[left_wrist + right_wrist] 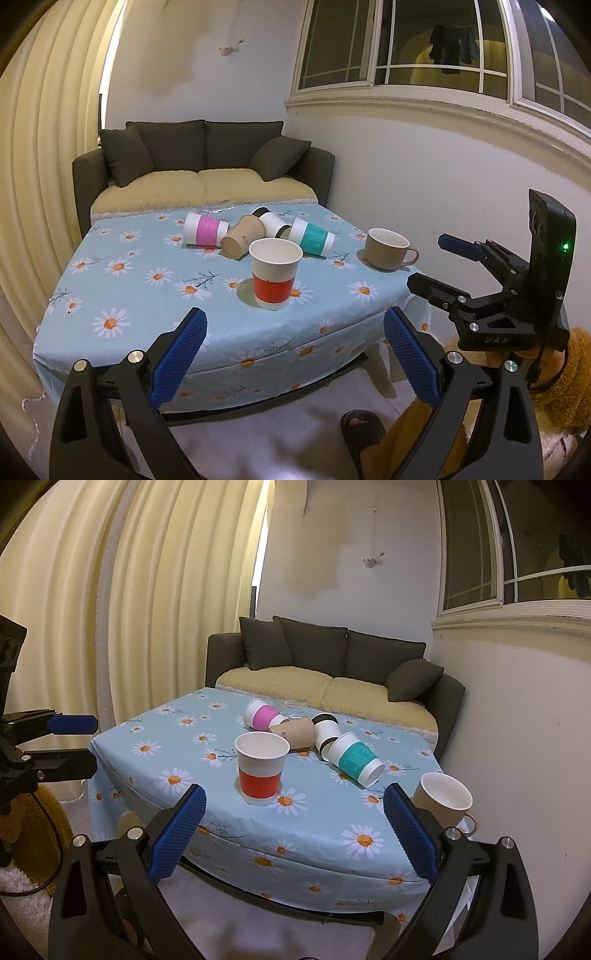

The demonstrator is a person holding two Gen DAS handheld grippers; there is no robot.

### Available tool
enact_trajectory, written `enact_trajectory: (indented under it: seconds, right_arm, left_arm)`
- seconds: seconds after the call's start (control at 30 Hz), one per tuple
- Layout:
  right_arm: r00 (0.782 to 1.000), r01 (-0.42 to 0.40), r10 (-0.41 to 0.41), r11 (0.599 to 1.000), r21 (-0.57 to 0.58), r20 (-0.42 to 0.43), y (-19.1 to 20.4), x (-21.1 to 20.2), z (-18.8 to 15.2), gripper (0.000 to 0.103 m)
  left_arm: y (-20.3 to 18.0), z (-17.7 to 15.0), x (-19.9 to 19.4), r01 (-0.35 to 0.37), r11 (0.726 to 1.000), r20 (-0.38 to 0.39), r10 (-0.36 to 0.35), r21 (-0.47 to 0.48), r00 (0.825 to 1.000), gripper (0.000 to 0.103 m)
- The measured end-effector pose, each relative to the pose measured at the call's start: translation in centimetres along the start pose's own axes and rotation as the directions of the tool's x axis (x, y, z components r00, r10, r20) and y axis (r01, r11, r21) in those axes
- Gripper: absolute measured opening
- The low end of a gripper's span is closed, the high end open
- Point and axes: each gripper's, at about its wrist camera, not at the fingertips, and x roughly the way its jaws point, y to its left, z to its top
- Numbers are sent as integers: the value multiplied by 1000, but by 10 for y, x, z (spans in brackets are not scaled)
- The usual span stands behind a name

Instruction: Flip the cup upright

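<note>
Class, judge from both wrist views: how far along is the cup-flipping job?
Done: the red-banded cup stands upright. In hand: nothing; left gripper and right gripper are open. Left: pink-banded cup, brown cup, black-banded cup and teal-banded cup lie on their sides.

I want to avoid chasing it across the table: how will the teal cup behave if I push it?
The teal cup lies on its side, so it probably rolls, likely in a curve because it tapers. It looks like thin paper, so it may dent under a hard squeeze. Both tools are open and away from it.
</note>
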Motion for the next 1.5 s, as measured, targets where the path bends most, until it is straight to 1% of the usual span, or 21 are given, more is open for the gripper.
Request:
enact_trajectory:
  seconds: [1.33, 1.5]
  right_arm:
    - [1000, -3, 3, 1000, -3, 2, 0, -2, -1, 96]
    - [1000, -13, 13, 1000, -2, 3, -1, -2, -1, 97]
  left_arm:
    - [0, -1, -2, -10, 1000, -5, 10, 12, 1000, 94]
    - [0, -1, -2, -13, 1000, -6, 13, 14, 1000, 94]
